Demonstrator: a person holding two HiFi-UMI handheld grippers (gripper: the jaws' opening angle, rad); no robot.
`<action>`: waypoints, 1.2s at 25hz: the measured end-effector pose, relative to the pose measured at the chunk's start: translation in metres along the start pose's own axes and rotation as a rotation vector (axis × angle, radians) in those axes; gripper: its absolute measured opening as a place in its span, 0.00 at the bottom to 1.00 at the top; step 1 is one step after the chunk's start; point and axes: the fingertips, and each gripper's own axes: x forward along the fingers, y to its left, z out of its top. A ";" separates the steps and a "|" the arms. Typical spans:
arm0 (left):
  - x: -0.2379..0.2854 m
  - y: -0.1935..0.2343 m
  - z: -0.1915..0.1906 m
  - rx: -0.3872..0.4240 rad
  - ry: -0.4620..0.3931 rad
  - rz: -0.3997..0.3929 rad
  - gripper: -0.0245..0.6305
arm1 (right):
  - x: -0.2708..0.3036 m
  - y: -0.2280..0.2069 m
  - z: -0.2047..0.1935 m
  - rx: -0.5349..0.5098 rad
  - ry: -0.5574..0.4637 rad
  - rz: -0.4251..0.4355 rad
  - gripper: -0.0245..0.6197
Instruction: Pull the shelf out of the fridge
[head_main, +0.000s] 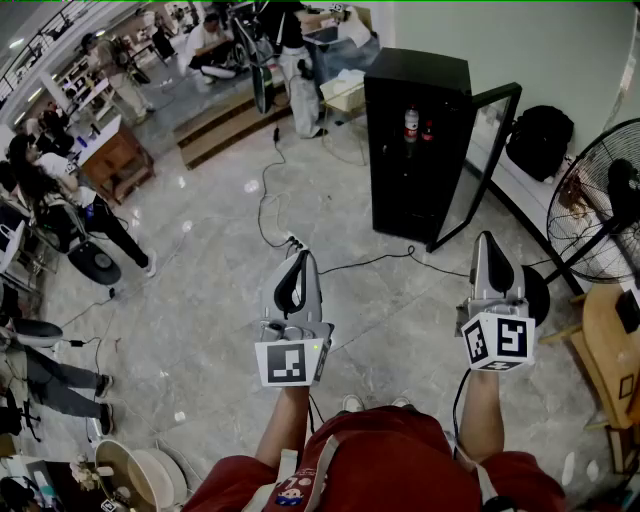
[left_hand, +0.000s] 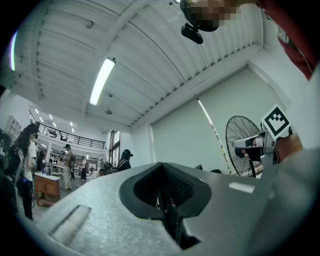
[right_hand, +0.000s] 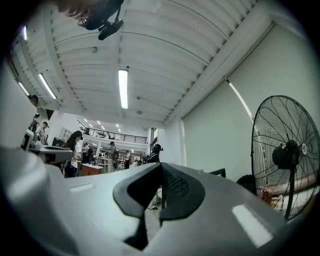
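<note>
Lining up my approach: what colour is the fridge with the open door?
Black; the fridge shows best in the head view.

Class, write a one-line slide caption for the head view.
A person holds the left gripper and right gripper, both shut and empty, short of the black fridge, its door open, bottles inside.

i can't make out shelf inside fridge (head_main: 415, 150): interior too dark + small. bottles (head_main: 411, 123) too small, labels unreadable. fan (head_main: 592, 195) & wooden table (head_main: 610, 355) cut off by rt edge.
</note>
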 end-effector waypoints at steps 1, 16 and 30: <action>-0.003 0.005 0.000 -0.010 0.009 0.009 0.03 | -0.001 0.004 0.000 -0.001 0.000 0.000 0.03; -0.030 0.046 -0.013 -0.027 0.014 0.014 0.03 | -0.005 0.057 -0.004 0.017 -0.006 0.007 0.03; -0.082 0.121 -0.051 -0.086 0.104 0.089 0.03 | -0.001 0.123 -0.021 0.088 0.022 0.018 0.03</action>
